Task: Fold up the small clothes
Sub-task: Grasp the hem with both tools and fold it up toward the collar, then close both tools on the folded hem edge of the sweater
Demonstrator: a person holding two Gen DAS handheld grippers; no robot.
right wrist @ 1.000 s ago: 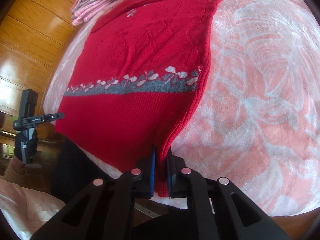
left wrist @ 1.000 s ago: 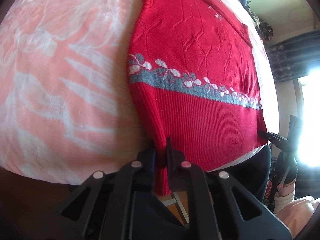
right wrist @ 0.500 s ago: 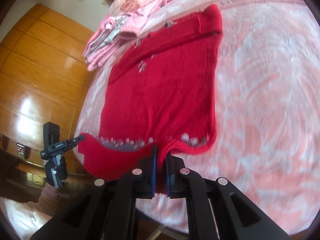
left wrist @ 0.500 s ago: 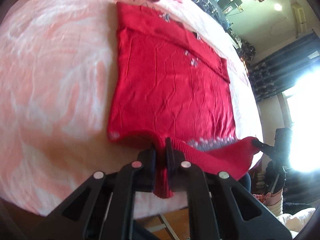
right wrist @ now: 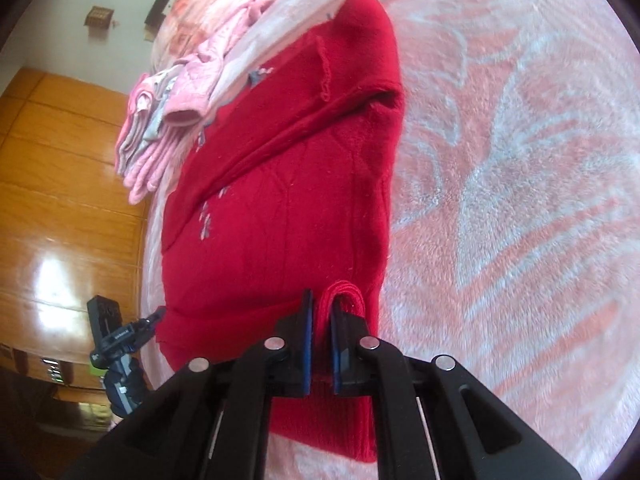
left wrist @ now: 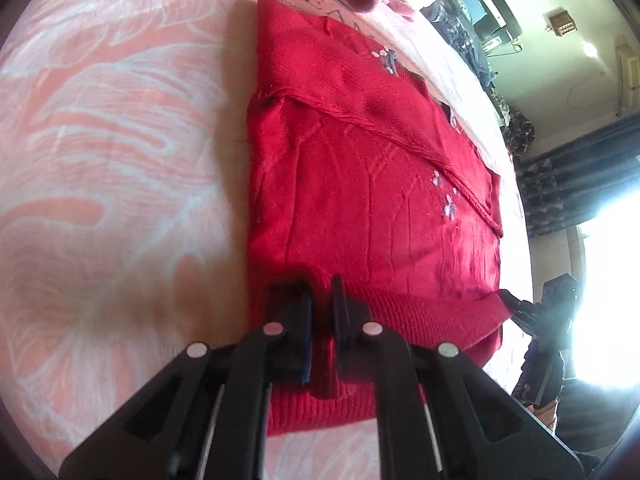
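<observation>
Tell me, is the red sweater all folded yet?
Not quite. The red sweater lies flat on the pink blanket. The left gripper and right gripper each pinch a hem corner, carrying it over. Laying it down remains.

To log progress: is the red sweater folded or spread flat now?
Partly folded: red sweater's ribbed hem is doubled over its body, clamped by both grippers.

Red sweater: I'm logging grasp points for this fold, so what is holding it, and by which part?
Both grippers hold the red sweater: left gripper and right gripper each pinch a corner of its ribbed bottom hem.
</observation>
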